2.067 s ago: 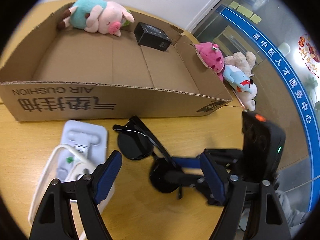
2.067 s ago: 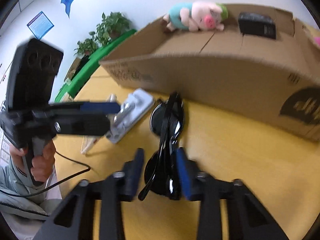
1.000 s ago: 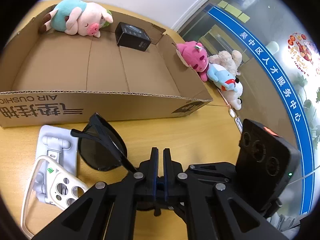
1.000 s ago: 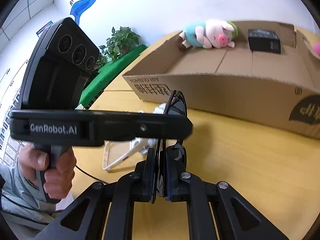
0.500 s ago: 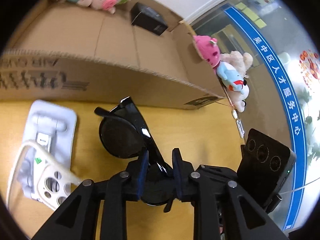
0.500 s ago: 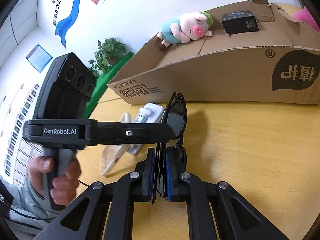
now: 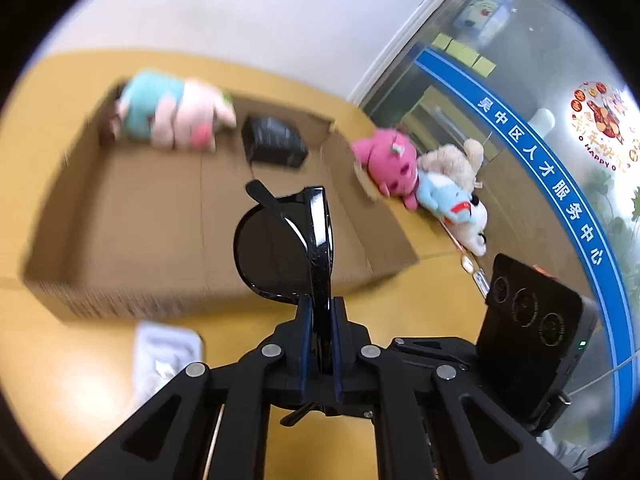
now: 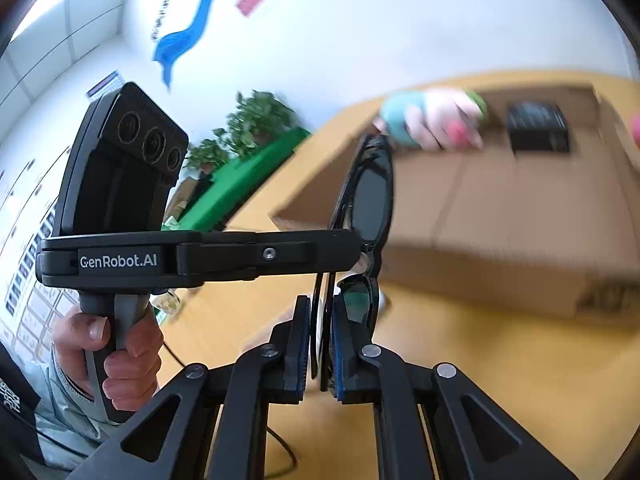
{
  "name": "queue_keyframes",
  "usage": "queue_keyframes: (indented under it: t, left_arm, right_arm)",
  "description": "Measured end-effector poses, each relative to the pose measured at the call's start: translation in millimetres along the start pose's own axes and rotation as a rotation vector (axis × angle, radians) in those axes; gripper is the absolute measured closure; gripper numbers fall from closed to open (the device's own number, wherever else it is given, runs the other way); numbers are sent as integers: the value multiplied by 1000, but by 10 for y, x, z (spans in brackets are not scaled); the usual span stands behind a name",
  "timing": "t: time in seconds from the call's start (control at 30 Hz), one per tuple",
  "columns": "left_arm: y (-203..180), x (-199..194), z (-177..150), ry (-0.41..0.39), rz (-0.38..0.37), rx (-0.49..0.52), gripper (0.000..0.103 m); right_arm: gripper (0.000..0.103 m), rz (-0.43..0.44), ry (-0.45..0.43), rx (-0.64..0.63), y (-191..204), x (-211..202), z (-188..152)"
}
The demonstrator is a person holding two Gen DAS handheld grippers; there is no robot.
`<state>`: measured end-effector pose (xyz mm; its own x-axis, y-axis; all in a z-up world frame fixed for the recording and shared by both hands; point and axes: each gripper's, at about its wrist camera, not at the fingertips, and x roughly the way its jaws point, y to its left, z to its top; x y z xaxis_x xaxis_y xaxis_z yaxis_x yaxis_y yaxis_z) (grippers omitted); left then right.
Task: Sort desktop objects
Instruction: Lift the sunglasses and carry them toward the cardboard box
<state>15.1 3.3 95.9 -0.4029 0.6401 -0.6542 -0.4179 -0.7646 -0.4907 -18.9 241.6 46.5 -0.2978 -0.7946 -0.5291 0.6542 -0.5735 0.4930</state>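
Black sunglasses (image 7: 280, 252) are held in the air in front of the open cardboard box (image 7: 152, 200). My left gripper (image 7: 320, 344) is shut on their frame near the bridge. My right gripper (image 8: 320, 344) is shut on the other end of the sunglasses (image 8: 370, 200). The left gripper's body shows in the right wrist view, crossing from the left to the glasses. The box (image 8: 520, 216) holds a pink and teal plush pig (image 7: 176, 110) and a small black box (image 7: 274, 142) at its far wall.
A white phone stand (image 7: 166, 354) lies on the yellow table (image 7: 420, 308) in front of the box. Pink, beige and blue plush toys (image 7: 420, 176) lie to the right of the box. The right gripper's camera block (image 7: 528, 332) stands at the right.
Both grippers closed on the sunglasses and have lifted them off the table. They now hang higher, level with the box opening. The view is blurred by motion.
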Motion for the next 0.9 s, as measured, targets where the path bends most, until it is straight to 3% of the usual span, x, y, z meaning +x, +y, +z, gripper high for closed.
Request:
queue_keyframes:
  t: [0.2,0.4,0.63,0.9]
  left_arm:
    - [144,-226,608,-52,43,44,95]
    - [521,-205,1165,-30,73,23,95]
    - [1208,243,1463,85,110,-108,96]
    - [1876,915,1439,241,188,-236,96]
  right_arm:
    - [95,24,-58,-78,145,154,660]
    - [95,72,-49,-79,69,493,1342]
    - [95,109,85,10,-297,1212,1861]
    - [93,120,282,159,-798,2067,1852]
